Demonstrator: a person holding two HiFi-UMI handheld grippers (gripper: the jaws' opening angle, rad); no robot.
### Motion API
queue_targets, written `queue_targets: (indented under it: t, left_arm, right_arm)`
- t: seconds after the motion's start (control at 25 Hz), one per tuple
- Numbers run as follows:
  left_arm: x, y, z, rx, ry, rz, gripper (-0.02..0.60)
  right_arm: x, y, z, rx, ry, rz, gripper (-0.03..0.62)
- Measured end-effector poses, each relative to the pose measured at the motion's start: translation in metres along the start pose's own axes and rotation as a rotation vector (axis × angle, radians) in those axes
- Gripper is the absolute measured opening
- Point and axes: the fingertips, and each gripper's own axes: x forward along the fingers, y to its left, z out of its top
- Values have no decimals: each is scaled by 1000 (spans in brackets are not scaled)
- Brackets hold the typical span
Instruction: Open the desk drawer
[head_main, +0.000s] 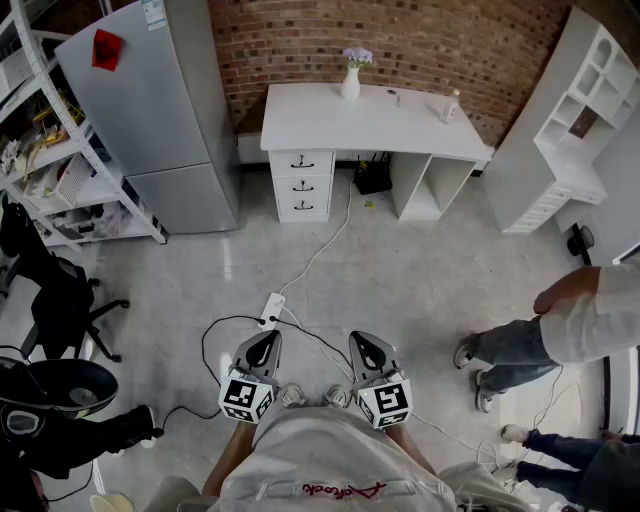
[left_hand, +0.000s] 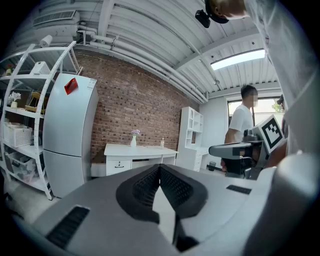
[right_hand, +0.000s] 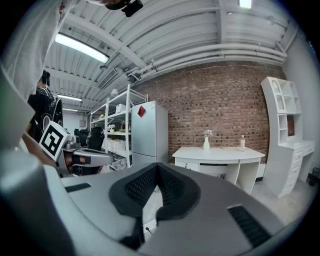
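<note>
Jaws of left gripper (head_main: 268, 342) and right gripper (head_main: 362, 344) sit pressed together, empty; white three-drawer counter (head_main: 370, 115) stands at 12 o'clock, well apart, drawers (head_main: 302, 185) shut.

One desk, three drawers
One white desk (head_main: 370, 120) has three stacked white drawers (head_main: 300, 185) at its left and carries one white flower vase (head_main: 351, 82) and one small pale bottle (head_main: 452, 105); one grey fridge (head_main: 160, 110) far left.

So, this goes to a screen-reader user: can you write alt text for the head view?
Seen from above, a person holds the left gripper and right gripper, both shut and empty, well short of a white desk against a brick wall, its three drawers closed. A grey fridge stands left of it; a power strip lies on the floor between.
</note>
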Motion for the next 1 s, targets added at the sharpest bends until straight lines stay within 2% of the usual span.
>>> queue_targets:
  t: [0.28, 0.64, 1.0]
  left_arm:
    - [-3, 9, 2, -10, 2, 12, 12]
    - [14, -8, 1, -3, 3, 4, 12]
    - [28, -3, 2, 4, -2, 60, 12]
  right_arm:
    - [7, 6, 4, 3, 0, 12, 17]
    - [-3, -15, -1, 9, 6, 5, 17]
    - [-5, -38, -13, 18, 23, 28, 17]
